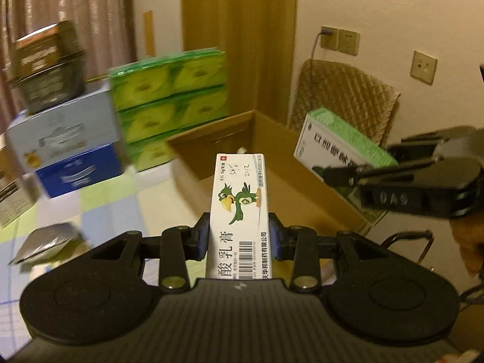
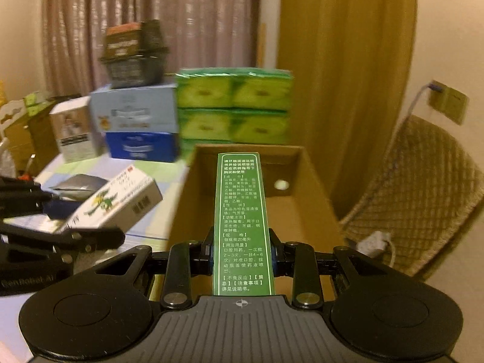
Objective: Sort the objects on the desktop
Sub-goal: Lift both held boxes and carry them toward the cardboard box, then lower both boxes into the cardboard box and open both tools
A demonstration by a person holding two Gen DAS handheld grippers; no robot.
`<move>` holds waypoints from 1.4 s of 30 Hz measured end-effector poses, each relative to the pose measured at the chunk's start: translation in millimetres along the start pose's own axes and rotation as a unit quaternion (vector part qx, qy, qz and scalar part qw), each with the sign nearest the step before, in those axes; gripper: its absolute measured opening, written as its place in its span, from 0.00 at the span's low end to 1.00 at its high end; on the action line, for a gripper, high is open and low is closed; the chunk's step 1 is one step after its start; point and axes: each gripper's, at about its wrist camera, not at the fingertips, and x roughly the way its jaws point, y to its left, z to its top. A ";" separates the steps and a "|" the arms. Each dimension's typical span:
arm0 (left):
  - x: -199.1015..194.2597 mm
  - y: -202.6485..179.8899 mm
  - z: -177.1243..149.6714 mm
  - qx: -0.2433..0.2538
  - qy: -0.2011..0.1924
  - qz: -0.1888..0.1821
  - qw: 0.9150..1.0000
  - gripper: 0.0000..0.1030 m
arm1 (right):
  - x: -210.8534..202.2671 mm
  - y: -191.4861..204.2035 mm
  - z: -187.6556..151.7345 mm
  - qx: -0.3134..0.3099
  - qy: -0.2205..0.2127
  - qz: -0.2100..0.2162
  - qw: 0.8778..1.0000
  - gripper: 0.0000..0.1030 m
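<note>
We see the left gripper with jaws clamped on the white bird-print box, held above the near edge of the open cardboard box; right gripper jaws grip the green medicine box over the carton interior; a foil pouch lies on the checked surface.

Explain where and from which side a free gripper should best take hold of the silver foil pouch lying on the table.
Probably the pouch is best gripped at a thin outer edge, coming in low from the side. It lies flat on the table, so its broad face offers nothing to pinch, while its sealed edges are thin enough to fit between two fingers.
</note>
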 end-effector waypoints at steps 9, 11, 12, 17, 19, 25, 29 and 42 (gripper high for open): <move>64.9 -23.8 25.2 0.000 0.016 -0.027 1.000 0.32 | 34.2 -40.9 -8.3 0.024 0.024 -0.011 0.999 0.27; 74.9 -24.1 25.5 0.004 0.017 -0.027 0.999 0.32 | 43.5 -44.7 -9.1 0.030 0.027 -0.012 0.999 0.27; 78.5 -24.1 25.5 0.003 0.017 -0.029 0.999 0.32 | 47.8 -45.8 -9.3 0.031 0.029 -0.013 0.999 0.27; 98.4 -17.7 24.2 -0.011 0.026 -0.041 0.999 0.33 | 65.0 -47.9 -11.4 0.037 0.038 -0.013 0.999 0.27; 98.0 -15.2 23.5 -0.005 0.025 -0.038 0.999 0.34 | 68.3 -46.7 -12.3 0.039 0.039 -0.011 0.998 0.27; 82.5 -2.2 16.4 -0.005 0.017 -0.027 0.999 0.34 | 78.1 -39.4 -15.7 0.038 0.044 -0.006 0.998 0.27; 72.4 6.1 13.4 -0.010 0.013 -0.020 1.000 0.35 | 82.8 -31.3 -16.4 0.038 0.044 0.000 0.998 0.27; 43.2 19.4 5.1 -0.017 0.005 -0.004 1.000 0.39 | 73.1 -24.7 -5.8 0.041 0.006 -0.006 0.999 0.30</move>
